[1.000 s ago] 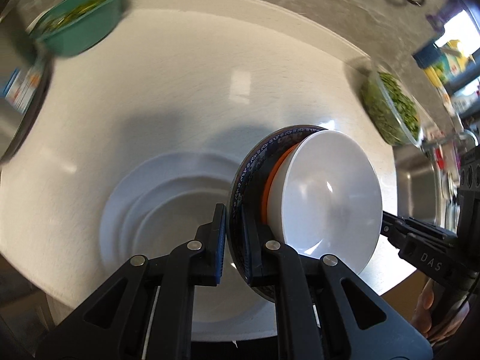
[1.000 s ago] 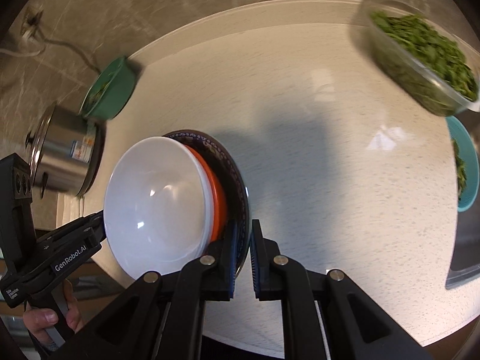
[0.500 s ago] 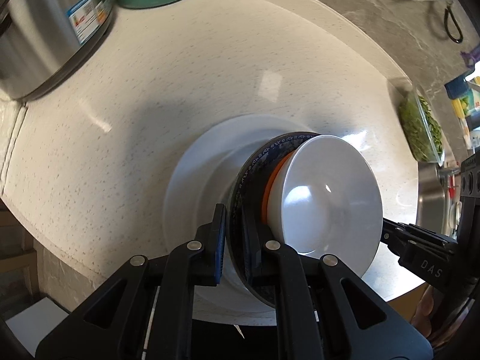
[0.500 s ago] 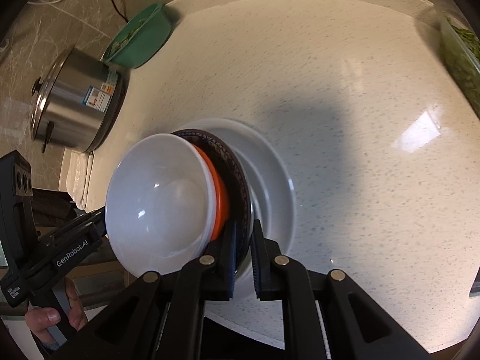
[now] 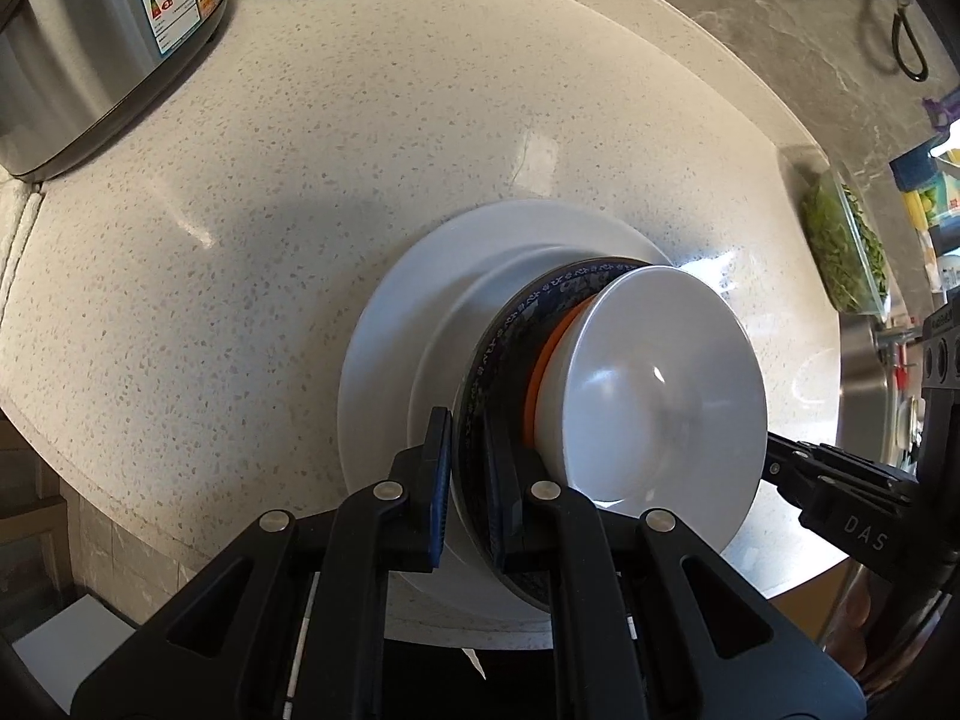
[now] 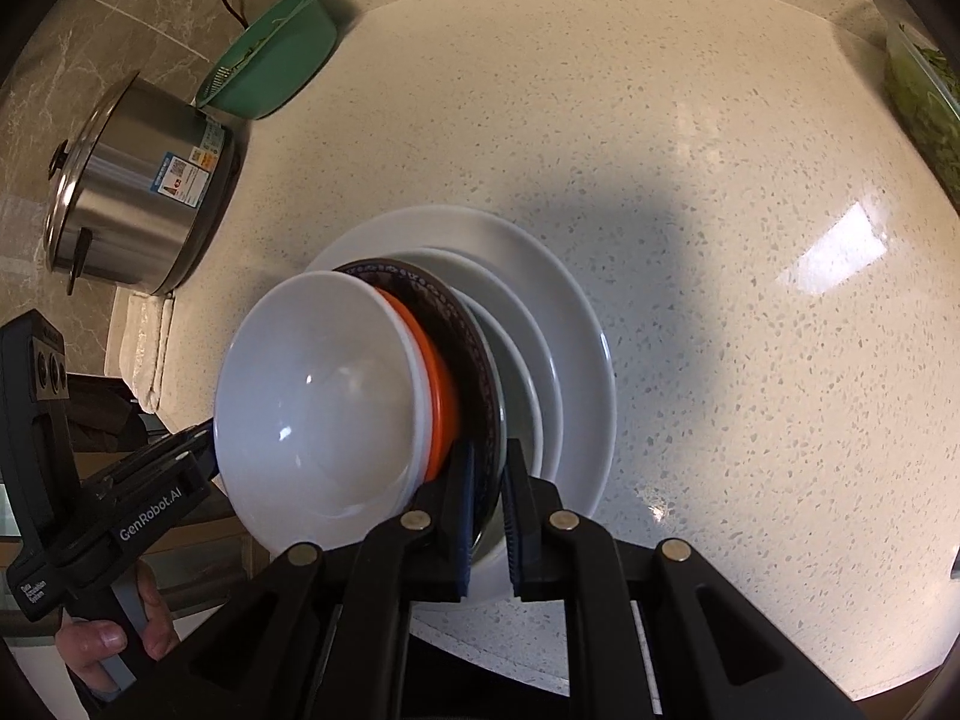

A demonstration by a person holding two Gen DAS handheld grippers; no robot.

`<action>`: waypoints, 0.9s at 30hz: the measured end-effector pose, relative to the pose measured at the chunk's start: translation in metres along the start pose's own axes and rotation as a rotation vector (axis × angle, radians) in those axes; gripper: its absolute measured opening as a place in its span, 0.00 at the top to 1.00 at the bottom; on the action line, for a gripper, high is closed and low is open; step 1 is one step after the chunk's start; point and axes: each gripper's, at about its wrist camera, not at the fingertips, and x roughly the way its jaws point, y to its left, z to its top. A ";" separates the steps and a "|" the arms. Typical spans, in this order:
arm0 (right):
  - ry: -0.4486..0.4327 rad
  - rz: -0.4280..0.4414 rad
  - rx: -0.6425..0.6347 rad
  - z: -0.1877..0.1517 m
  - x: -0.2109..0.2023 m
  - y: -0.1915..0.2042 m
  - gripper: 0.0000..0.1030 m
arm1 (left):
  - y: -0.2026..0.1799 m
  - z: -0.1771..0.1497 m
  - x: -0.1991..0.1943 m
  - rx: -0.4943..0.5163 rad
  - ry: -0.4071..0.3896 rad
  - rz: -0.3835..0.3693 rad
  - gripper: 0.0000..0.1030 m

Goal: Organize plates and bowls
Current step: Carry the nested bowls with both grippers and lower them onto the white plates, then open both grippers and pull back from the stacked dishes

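"DAS" marks the right tongs (image 5: pixel 864 531); "GenRobot.AI" marks the left tongs (image 6: pixel 150 513).

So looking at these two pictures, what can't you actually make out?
- Left wrist view: whether the stack rests on the white plates; the contact is hidden behind it.
- Both views: the orange dish; only its rim shows under the white bowl.
- Right wrist view: the greens tub is cut off by the edge.
- Left wrist view: the pot's label is too small to read.
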 end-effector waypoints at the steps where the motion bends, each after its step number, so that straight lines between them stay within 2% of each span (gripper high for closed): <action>1: -0.001 0.000 0.005 -0.001 0.001 0.001 0.88 | -0.001 0.001 0.000 0.007 -0.003 0.004 0.93; 4: 0.005 0.004 0.021 -0.004 0.005 -0.002 0.88 | -0.007 0.002 0.002 0.013 -0.013 0.005 0.92; 12: 0.008 0.046 0.055 -0.009 0.009 -0.013 0.88 | 0.000 0.000 0.003 -0.043 -0.028 -0.050 0.89; 14: 0.008 0.042 0.048 -0.010 0.008 -0.012 0.88 | 0.003 -0.001 0.003 -0.061 -0.033 -0.048 0.84; 16: 0.006 0.043 0.045 -0.010 0.007 -0.013 0.87 | 0.007 -0.002 0.003 -0.082 -0.037 -0.041 0.75; 17: 0.007 0.046 0.048 -0.010 0.007 -0.014 0.86 | 0.010 -0.004 0.003 -0.104 -0.039 -0.045 0.73; 20: -0.011 0.017 0.056 -0.011 -0.001 -0.018 0.65 | 0.014 -0.008 0.000 -0.139 -0.043 -0.052 0.72; 23: -0.047 0.023 0.058 -0.008 -0.018 -0.024 0.63 | 0.016 -0.010 -0.009 -0.159 -0.066 -0.031 0.72; 25: -0.075 0.006 0.045 -0.007 -0.031 -0.023 0.57 | 0.014 -0.012 -0.016 -0.167 -0.076 0.004 0.68; 26: -0.087 -0.014 0.035 -0.007 -0.036 -0.021 0.49 | 0.011 -0.014 -0.021 -0.171 -0.080 0.021 0.66; 27: -0.103 -0.038 0.022 -0.007 -0.042 -0.018 0.39 | 0.008 -0.017 -0.026 -0.177 -0.085 0.022 0.59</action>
